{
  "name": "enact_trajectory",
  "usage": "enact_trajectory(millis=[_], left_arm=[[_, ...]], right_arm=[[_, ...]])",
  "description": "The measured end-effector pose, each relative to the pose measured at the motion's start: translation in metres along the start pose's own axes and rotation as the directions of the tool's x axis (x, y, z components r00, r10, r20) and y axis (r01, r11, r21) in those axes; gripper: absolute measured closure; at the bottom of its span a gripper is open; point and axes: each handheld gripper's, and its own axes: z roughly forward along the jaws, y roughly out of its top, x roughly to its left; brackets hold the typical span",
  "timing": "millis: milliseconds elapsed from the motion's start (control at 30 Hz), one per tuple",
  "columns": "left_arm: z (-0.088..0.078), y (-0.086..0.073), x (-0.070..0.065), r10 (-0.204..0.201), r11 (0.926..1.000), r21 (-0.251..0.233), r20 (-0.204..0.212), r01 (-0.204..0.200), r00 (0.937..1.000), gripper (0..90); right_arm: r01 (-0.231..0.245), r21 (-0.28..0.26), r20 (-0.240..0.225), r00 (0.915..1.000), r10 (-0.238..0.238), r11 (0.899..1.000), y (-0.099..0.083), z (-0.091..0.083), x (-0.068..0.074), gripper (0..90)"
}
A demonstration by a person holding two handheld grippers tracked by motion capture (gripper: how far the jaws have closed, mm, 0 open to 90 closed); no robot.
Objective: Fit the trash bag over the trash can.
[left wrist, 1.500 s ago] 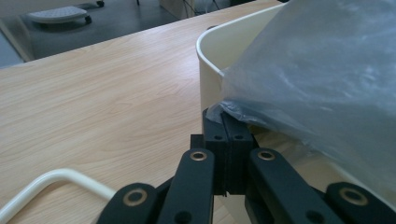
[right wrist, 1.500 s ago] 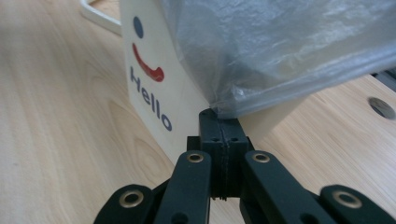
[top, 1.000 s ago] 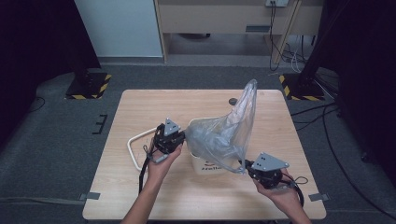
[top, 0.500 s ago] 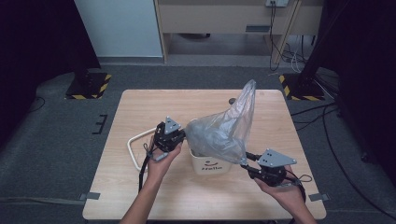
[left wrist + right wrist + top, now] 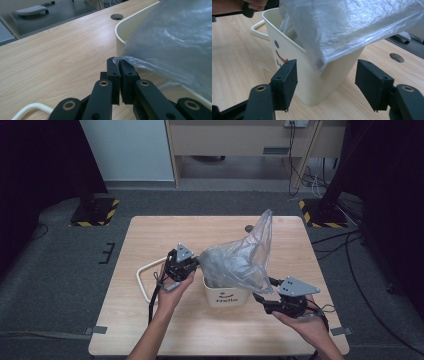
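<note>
We're lining the small bin (image 5: 227,295) w/ a clear plastic bag (image 5: 237,262); bin sits approx. mid tabletop (image 5: 150,235), cream plastic, smiley and "Hello" print facing us. Bag drapes over the bin mouth, part of it down inside, one corner sticking up behind. Left hand-held gripper (image 5: 192,265) is clamped tight on the bag's edge just beside the bin rim (image 5: 125,27); in the left gripper view the film is pinched between the closed pads. Right hand-held gripper (image 5: 265,296) has just been opening: jaws stand wide now, near the bin's right front corner, w/ the bag's hanging edge (image 5: 322,63) in front of and above the gap, pads not pressing on it. Handling notes: film looks very light, floppy, slick, prob. clings and bunches; we judge it tears if yanked against the rim. Best hold = the hem, a doubled fold, not a single layer. Bin looks light & stiff, may slide or tip if the bag drags on it. A white loop handle (image 5: 145,280) lies on the tabletop to the left of the bin.
</note>
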Motion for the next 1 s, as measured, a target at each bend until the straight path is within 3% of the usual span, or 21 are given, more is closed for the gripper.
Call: enact_trajectory(millis=[367,700,800,1000], left_arm=[[0.002,0.004,0.002,0.013,0.9999,0.007,-0.004,-0.013,0.9999,86.5],[0.002,0.005,0.002,0.024,0.9997,0.008,-0.008,-0.024,0.9997,86.6],[0.001,0.005,0.003,0.032,0.9994,0.012,-0.011,-0.032,0.9994,86.6],[-0.001,0.005,0.002,0.04,0.9992,0.009,-0.015,-0.039,0.9991,86.3]], right_arm=[[-0.027,-0.027,-0.031,0.9992,0.026,0.999,0.006,-0.002,-0.005,30.2],[-0.038,-0.047,-0.054,0.9979,0.036,0.998,0.016,-0.002,-0.007,34.6],[-0.038,-0.06,-0.057,0.9978,0.034,0.997,0.019,-0.001,-0.006,44.3],[-0.026,-0.089,-0.048,0.9986,0.022,0.996,0.025,-0.002,-0.004,77.9]])
